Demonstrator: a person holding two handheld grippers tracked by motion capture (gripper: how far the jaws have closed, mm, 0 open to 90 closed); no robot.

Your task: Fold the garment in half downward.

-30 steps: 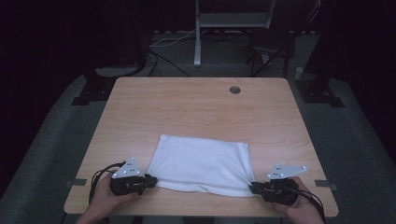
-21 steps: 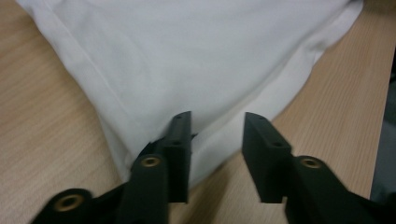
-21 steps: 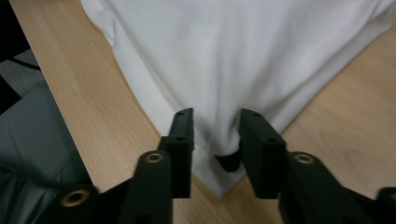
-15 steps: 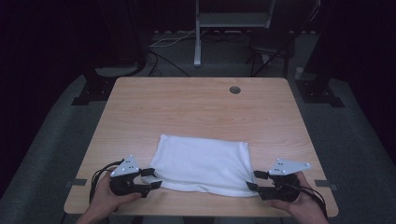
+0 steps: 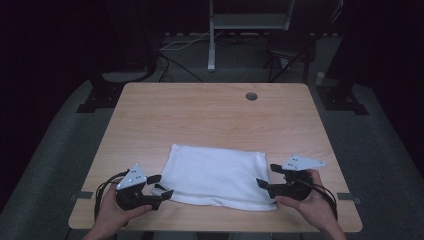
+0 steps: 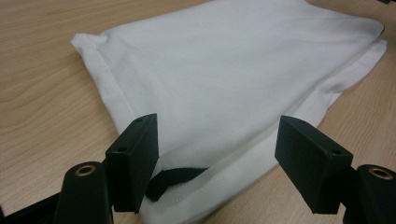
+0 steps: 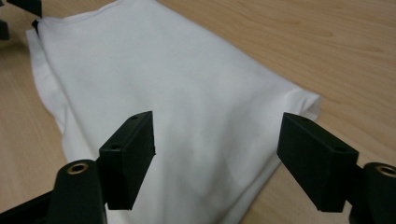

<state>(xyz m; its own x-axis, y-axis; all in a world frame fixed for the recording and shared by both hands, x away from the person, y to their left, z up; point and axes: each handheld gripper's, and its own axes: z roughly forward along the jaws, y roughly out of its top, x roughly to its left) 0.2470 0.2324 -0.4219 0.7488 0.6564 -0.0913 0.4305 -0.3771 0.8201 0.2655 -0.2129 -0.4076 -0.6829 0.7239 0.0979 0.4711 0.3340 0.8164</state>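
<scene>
A folded white cloth (image 5: 217, 175) lies flat on the near half of the wooden table (image 5: 210, 120). My left gripper (image 5: 159, 186) stands open at the cloth's near left corner, its jaws wide apart over the hem. In the left gripper view the cloth (image 6: 224, 79) spreads ahead, and a small black loop (image 6: 170, 179) shows at its near edge. At the cloth's near right corner my right gripper (image 5: 268, 176) is open too. The right gripper view has the cloth (image 7: 163, 102) running away between the spread jaws, nothing held.
A round cable hole (image 5: 251, 96) sits near the table's far edge. Beyond the table stand a white metal stand (image 5: 212, 35) and cables on a dark floor. The table's far half is bare wood.
Both grippers have opened their jaws; one second ago they sat shut at the cloth's near corners. The cloth lies flat and has barely shifted.
</scene>
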